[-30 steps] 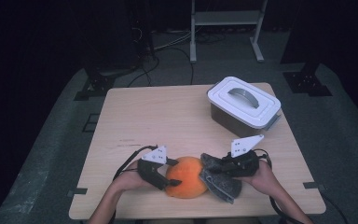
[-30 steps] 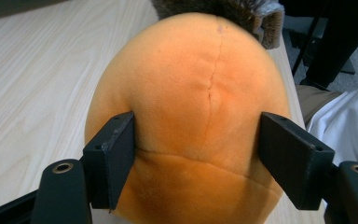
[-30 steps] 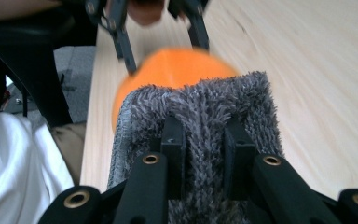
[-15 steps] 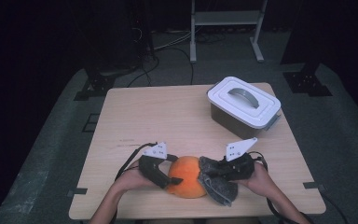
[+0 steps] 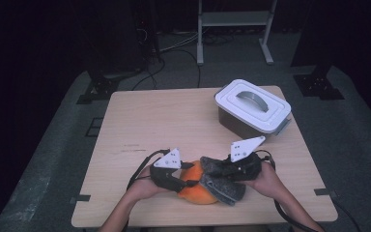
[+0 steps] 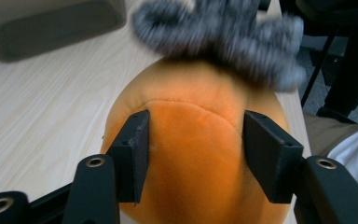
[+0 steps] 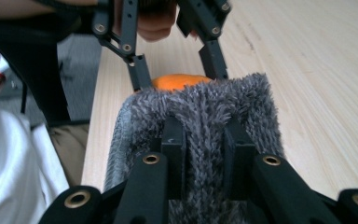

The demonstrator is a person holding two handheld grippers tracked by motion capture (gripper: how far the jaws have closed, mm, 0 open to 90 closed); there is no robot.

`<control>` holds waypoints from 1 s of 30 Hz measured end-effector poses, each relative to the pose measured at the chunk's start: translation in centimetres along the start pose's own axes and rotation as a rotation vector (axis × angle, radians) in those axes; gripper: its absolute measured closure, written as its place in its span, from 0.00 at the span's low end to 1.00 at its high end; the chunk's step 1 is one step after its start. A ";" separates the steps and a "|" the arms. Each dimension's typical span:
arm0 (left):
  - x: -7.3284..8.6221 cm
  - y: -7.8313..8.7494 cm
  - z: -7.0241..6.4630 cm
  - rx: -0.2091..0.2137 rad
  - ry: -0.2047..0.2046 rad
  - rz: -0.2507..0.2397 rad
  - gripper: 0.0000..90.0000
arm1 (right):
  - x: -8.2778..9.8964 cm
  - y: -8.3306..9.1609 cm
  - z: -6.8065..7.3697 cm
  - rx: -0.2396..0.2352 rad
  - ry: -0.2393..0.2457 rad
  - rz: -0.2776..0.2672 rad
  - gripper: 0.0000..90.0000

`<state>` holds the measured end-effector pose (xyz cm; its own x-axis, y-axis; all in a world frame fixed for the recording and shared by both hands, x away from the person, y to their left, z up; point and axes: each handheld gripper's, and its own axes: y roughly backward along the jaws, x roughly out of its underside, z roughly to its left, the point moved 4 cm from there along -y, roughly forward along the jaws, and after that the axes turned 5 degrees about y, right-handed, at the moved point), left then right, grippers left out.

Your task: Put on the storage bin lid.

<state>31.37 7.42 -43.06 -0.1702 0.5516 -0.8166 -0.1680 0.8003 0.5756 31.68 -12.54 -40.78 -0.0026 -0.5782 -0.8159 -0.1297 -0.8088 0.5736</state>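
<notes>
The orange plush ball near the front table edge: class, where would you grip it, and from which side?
Grip the orange plush ball across its rounded middle, coming in level from the person's left, as the left gripper does. The grey furry cover, pinched by the right gripper, blocks the far side, so the bare orange bulge is the free, squeezable part.

Wooden table [image 5: 145, 125], white lidded box [image 5: 252, 107] w/ grey handle far right, maybe metal rack [image 5: 234, 21] behind

I see a light wood desk [image 5: 174, 121]. On it: grey box w/ white lid [image 5: 252, 107] far right, orange plush toy [image 5: 196, 191] at near edge.
</notes>
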 end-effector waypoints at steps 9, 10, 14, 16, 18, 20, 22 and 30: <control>0.7 0.2 1.3 0.018 0.127 -0.016 0.17 | 2.6 0.3 0.0 0.012 -0.054 -0.005 0.82; 0.8 0.0 1.3 0.043 0.135 -0.012 0.19 | 2.9 0.5 -0.1 0.011 -0.064 -0.002 0.82; 0.2 0.0 0.8 0.038 0.098 -0.007 0.43 | 2.6 1.1 -0.2 0.029 -0.048 0.029 0.83; -0.1 0.2 0.7 0.026 0.085 -0.018 0.50 | 1.7 1.6 0.0 0.060 -0.014 0.011 0.83; -0.3 0.0 0.5 0.023 0.072 -0.026 0.53 | 0.3 1.9 0.1 0.057 0.013 -0.022 0.84; -0.6 0.0 0.3 0.021 0.062 -0.031 0.52 | -0.8 1.7 0.1 0.058 0.045 -0.008 0.84; -0.6 0.0 0.1 0.019 0.045 -0.031 0.51 | -1.2 1.0 0.1 0.041 0.055 0.025 0.84; 0.1 -0.2 1.1 0.019 0.150 -0.031 0.13 | 1.3 0.6 0.1 0.026 -0.013 0.010 0.84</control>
<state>32.48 7.64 -43.32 -0.3089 0.4861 -0.8175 -0.1577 0.8215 0.5480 31.53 -13.80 -41.47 -0.0170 -0.5843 -0.8113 -0.1553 -0.8001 0.5795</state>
